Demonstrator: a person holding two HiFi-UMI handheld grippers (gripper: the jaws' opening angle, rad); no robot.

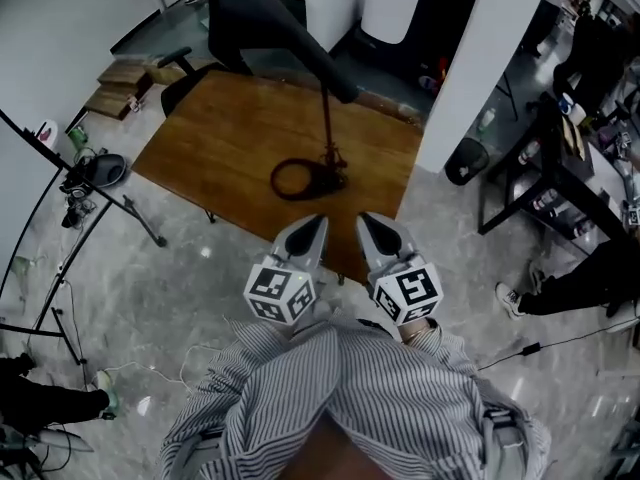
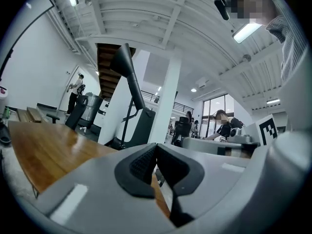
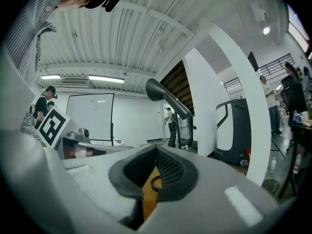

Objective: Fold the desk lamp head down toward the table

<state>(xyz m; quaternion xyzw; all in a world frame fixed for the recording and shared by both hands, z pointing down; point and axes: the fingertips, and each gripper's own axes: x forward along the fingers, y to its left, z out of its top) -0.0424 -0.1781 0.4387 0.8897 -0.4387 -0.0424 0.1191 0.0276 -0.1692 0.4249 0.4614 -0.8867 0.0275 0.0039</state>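
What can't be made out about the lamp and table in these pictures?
Lamp hinge: head view, too dark and small.
Lamp base: right gripper view, mostly behind the fingers.
Table, near corner: head view, covered by the right gripper.

No words or numbers are legible; the cubes (image 1: pixel 281 292) on the left gripper (image 1: pixel 314 224) and right gripper (image 1: pixel 373 224) show only black-and-white square markers.

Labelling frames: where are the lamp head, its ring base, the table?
lamp head (image 1: pixel 268 20): head view, shade's middle.
ring base (image 1: pixel 276 181): head view, left rim.
table (image 1: pixel 230 138): head view, bare wood.
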